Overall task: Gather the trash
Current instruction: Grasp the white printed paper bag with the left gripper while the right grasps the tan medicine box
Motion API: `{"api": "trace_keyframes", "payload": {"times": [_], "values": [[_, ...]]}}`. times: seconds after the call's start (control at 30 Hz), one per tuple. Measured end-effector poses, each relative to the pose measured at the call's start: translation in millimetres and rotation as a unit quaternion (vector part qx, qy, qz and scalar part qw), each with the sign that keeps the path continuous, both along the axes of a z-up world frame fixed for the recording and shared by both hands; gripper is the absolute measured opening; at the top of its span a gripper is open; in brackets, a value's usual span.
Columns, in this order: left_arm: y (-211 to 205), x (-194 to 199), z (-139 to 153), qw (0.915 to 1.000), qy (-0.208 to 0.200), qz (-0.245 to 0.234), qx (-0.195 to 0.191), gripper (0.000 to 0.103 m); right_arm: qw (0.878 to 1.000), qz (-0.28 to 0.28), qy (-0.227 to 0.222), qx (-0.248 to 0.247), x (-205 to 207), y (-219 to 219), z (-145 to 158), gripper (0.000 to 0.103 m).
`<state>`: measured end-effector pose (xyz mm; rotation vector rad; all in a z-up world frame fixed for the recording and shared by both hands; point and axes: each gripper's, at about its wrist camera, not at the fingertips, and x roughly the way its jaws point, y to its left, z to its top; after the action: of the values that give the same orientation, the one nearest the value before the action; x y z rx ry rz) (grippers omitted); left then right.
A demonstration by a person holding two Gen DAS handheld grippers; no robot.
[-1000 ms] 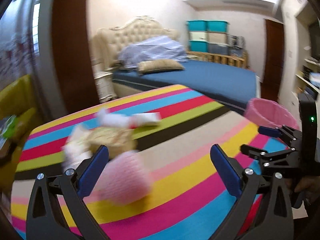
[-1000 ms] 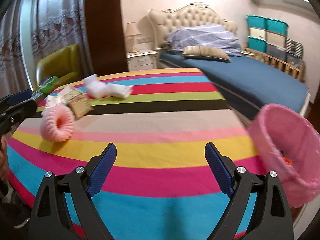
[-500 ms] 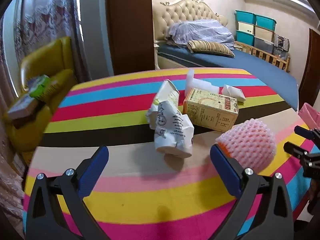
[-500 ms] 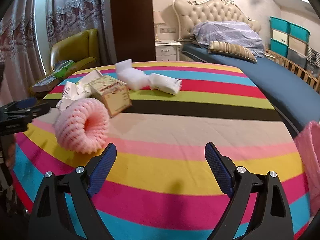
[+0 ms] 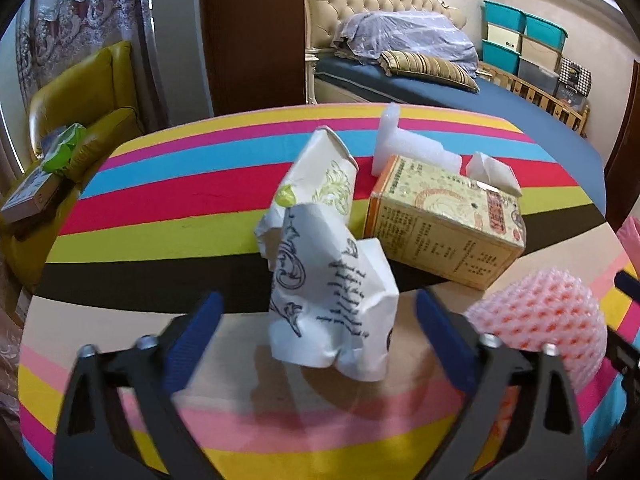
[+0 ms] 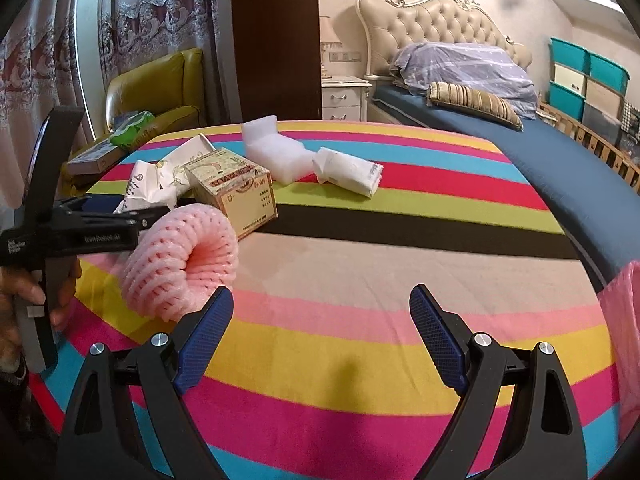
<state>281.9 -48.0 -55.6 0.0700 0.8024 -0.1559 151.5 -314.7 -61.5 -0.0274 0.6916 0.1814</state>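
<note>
Trash lies on a round table with a striped cloth (image 5: pixel 168 216). A crumpled white paper bag (image 5: pixel 332 292) stands between the fingers of my open left gripper (image 5: pixel 318 344), not gripped. Behind it are a yellow carton (image 5: pixel 444 224), white foam (image 5: pixel 404 148) and a pink foam net (image 5: pixel 540 316) to the right. In the right wrist view my open, empty right gripper (image 6: pixel 320 328) hovers over the cloth, with the pink net (image 6: pixel 180 264) by its left finger, the carton (image 6: pixel 236 188), the foam (image 6: pixel 276 152) and a white packet (image 6: pixel 348 170) beyond. The left gripper (image 6: pixel 116 216) shows there at the paper bag (image 6: pixel 148 188).
A pink basket (image 6: pixel 624 312) is at the table's right edge. A yellow armchair (image 5: pixel 88 96) with a book and green packet stands left of the table. A bed (image 6: pixel 500 120) and nightstand (image 6: pixel 344 96) are behind.
My left gripper has swung left from the basket side and closed in on the paper bag, which now sits between its fingers. My right gripper has turned left toward the trash pile.
</note>
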Motion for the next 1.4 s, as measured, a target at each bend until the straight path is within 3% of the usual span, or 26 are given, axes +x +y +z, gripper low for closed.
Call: {"api": "trace_keyframes", "payload": {"times": [0.07,0.17,0.37,0.6,0.8,0.97,1.13,1.4], "values": [[2,3,-5,0.9997,0.014,-0.010,-0.015,0.051,1.000,0.007,-0.001,-0.006,8,2,2,0.085],[9,0,-8,0.9994,0.018,-0.014,-0.028,0.051,1.000,0.007,0.025,-0.017,30,4,-2,0.085],[31,-22,-4,0.9998,-0.012,0.012,-0.007,0.051,0.997,0.042,0.055,-0.015,59,29,-10,0.085],[70,-39,-4,0.9984,-0.013,0.054,-0.015,0.051,0.996,0.084,0.039,-0.021,81,73,-3,0.085],[81,-43,-6,0.9970,-0.010,0.074,-0.021,0.051,0.995,0.082,0.059,-0.019,117,89,-6,0.085],[77,-41,-10,0.9964,0.000,0.085,0.011,0.051,0.994,0.079,0.074,-0.036,126,97,-11,0.081],[91,-33,-19,0.9940,0.031,0.104,-0.008,0.054,0.992,0.081,0.079,-0.049,129,101,-15,0.070],[90,-34,-21,0.9931,0.031,0.113,0.005,0.055,0.992,0.080,0.073,-0.060,127,103,-15,0.069]]}}
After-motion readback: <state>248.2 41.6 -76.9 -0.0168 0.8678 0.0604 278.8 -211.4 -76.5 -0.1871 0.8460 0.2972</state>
